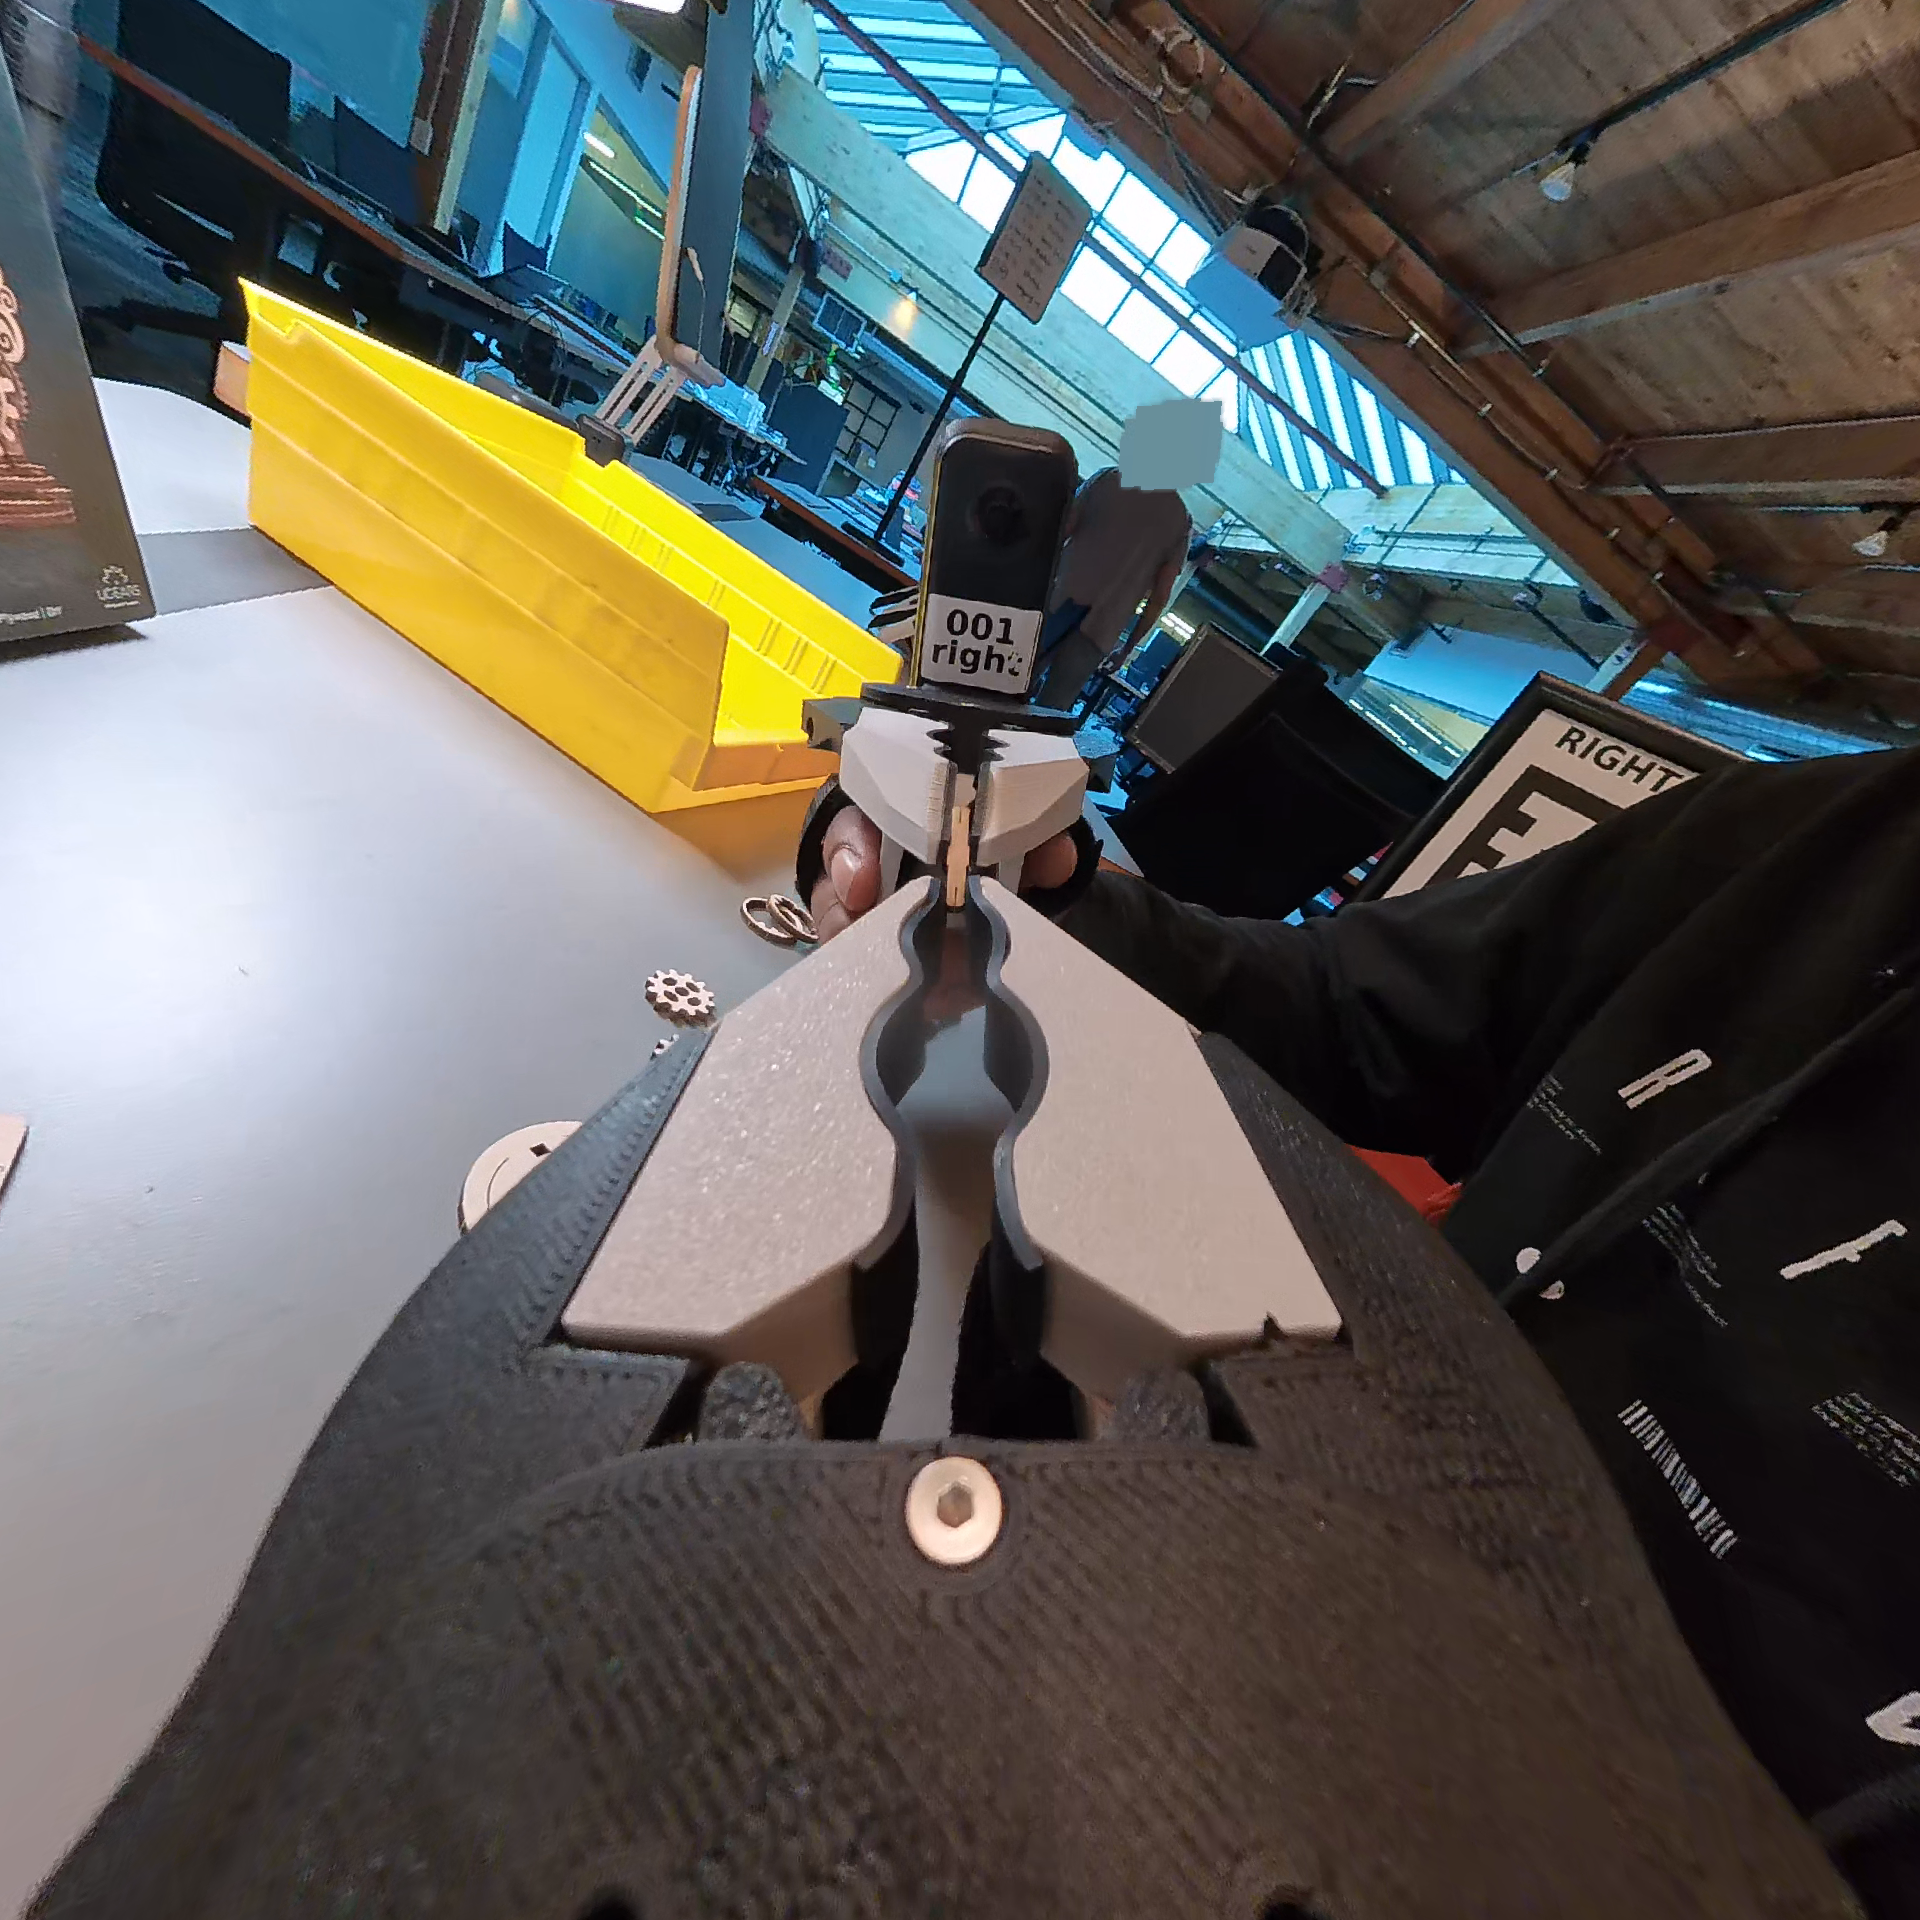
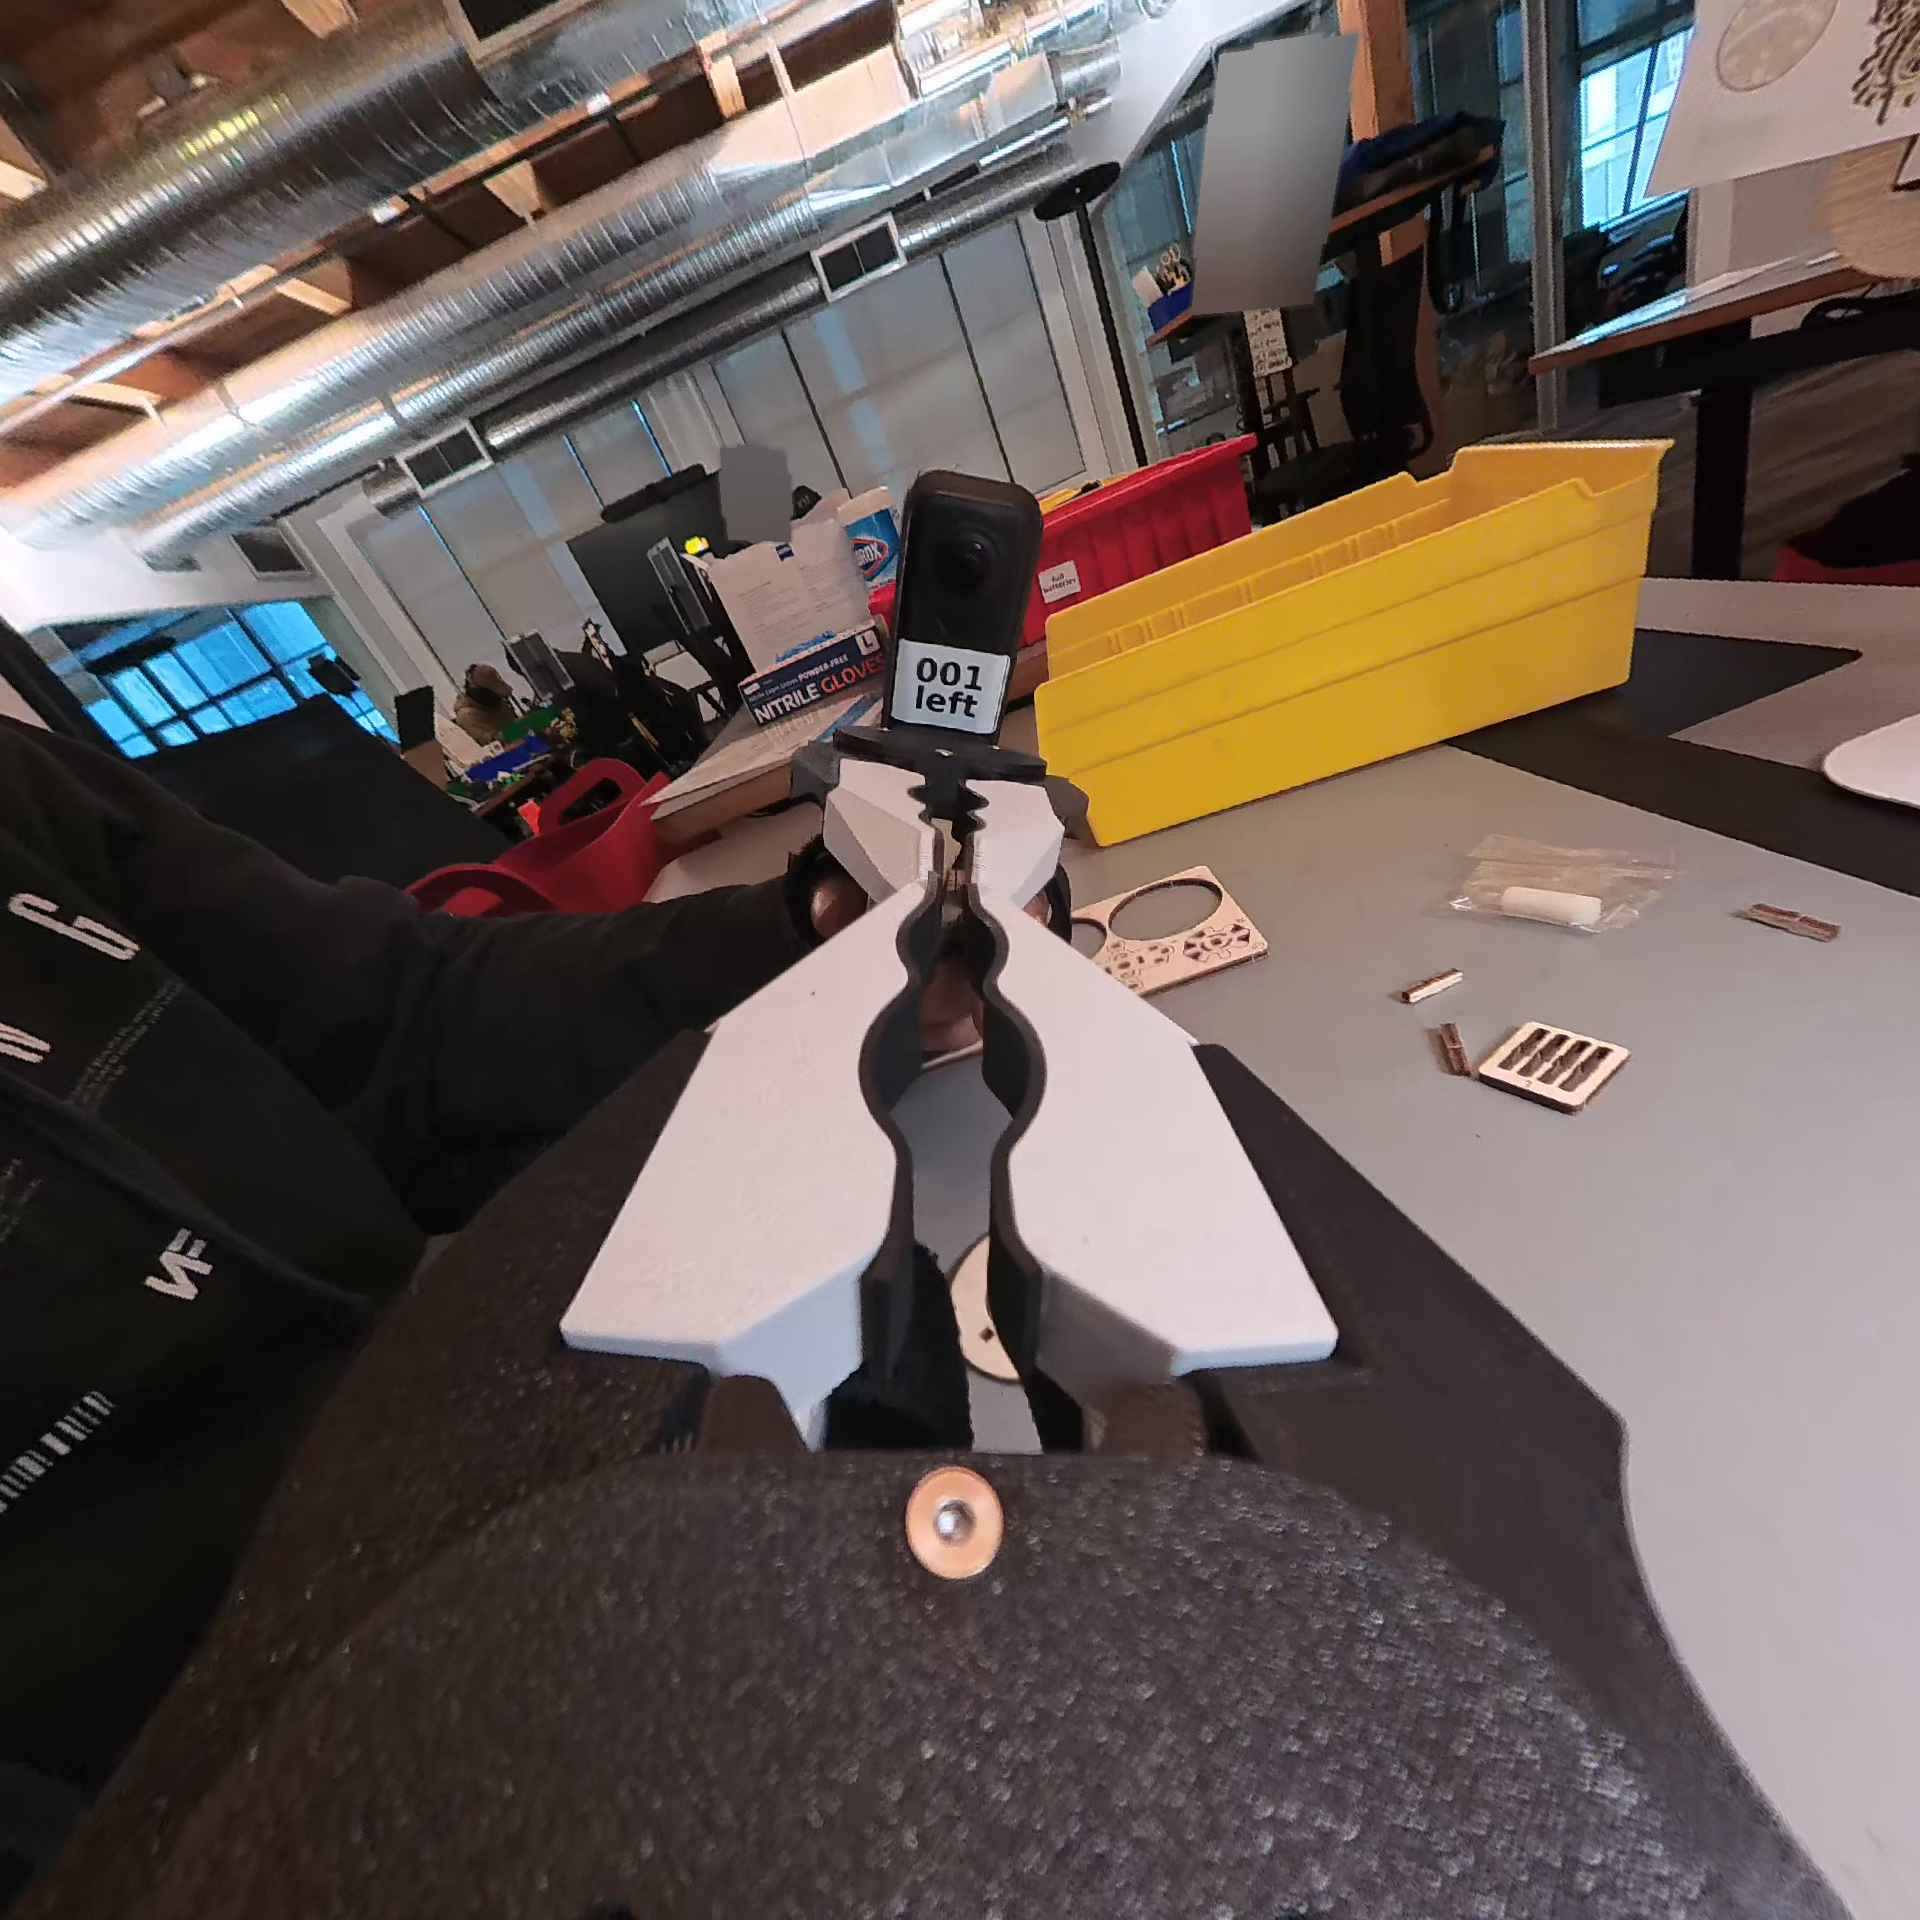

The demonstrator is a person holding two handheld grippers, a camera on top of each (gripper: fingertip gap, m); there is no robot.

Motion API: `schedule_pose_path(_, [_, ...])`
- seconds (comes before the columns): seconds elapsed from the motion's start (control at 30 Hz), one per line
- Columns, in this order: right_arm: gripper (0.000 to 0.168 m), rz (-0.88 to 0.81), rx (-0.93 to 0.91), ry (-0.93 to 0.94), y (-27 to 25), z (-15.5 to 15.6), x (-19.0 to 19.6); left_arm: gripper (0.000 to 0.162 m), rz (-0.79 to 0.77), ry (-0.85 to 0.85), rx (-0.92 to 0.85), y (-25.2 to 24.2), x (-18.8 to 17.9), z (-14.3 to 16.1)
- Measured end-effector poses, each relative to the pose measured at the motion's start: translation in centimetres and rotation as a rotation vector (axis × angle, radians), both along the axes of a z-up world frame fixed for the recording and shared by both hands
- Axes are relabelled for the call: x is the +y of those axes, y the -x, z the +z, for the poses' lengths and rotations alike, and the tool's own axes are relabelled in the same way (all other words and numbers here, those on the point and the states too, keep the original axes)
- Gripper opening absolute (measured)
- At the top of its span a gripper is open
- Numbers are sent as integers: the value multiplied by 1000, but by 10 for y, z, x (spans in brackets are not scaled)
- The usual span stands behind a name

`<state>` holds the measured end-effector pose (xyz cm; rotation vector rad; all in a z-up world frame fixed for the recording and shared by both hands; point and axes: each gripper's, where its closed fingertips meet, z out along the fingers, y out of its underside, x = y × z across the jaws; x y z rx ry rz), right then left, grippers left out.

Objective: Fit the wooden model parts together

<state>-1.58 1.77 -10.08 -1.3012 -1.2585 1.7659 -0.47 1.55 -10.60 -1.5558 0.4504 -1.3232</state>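
From the left wrist view, our left gripper (image 1: 956, 902) and right gripper (image 1: 961, 831) met tip to tip, both clamped narrow on a pale wooden strip (image 1: 957, 854). From the right wrist view, the strip (image 2: 951, 868) was barely visible between them.

Grippers (image 1: 956, 904) tip to tip above table (image 1: 312, 935), bin (image 2: 1351, 665) behind

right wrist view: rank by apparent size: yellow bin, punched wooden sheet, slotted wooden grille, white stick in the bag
1. yellow bin
2. punched wooden sheet
3. slotted wooden grille and white stick in the clear bag: look alike in size, and they lie at different depths, so unranked.
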Motion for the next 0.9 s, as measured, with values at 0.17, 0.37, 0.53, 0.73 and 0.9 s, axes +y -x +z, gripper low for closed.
schedule_pose_path(0.17, [1, 29, -33, -23, -2, -2, -3, 18, 46, -19, 127, 4, 3, -4])
schedule_pose_path(0.37, [1, 115, -139, -71, -9, -12, -16, 47, 182, -72, 664, 25, 3, -29])
schedule_pose_path(0.53, [1, 70, -213, -143, -16, -26, -21, 45, 182, 50, 915, 27, -16, -86])
schedule_pose_path(0.73, [1, -268, -244, -113, -32, -29, 30, 52, 184, 119, 999, 17, -35, -121])
schedule_pose_path(0.9, [1, -334, -212, -96, -34, -28, 36, 53, 133, 112, 1038, 11, -37, -128])
